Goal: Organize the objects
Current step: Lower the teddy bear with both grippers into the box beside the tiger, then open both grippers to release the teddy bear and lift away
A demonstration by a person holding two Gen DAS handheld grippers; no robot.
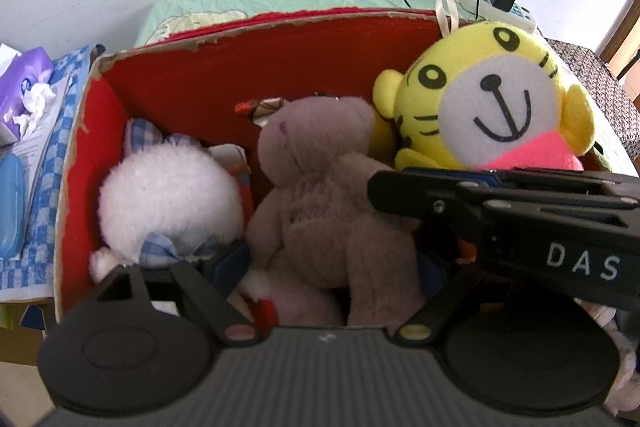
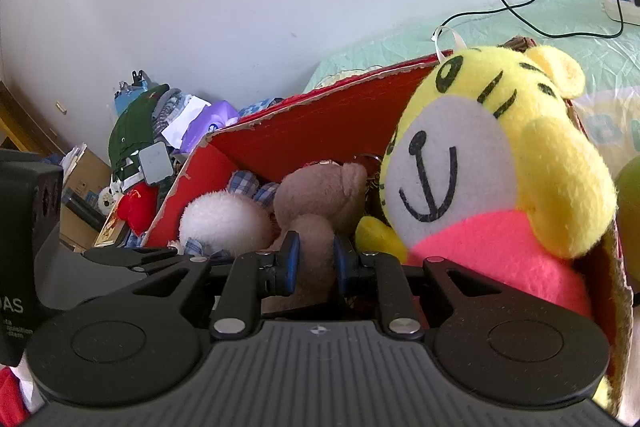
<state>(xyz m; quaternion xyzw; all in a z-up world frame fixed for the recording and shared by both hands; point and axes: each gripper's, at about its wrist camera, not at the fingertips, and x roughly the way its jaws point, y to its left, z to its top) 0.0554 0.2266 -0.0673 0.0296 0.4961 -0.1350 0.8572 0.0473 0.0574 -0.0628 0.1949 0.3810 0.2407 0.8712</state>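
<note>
The brown teddy bear (image 2: 320, 203) is lying in the red box (image 1: 280, 67), between the white plush (image 1: 168, 199) and the yellow tiger (image 1: 492, 99). The right gripper (image 2: 314, 263) is pinching its limb, seemingly a leg. The left gripper (image 1: 332, 267) is standing wide around its lower body, apparently not squeezing.
</note>
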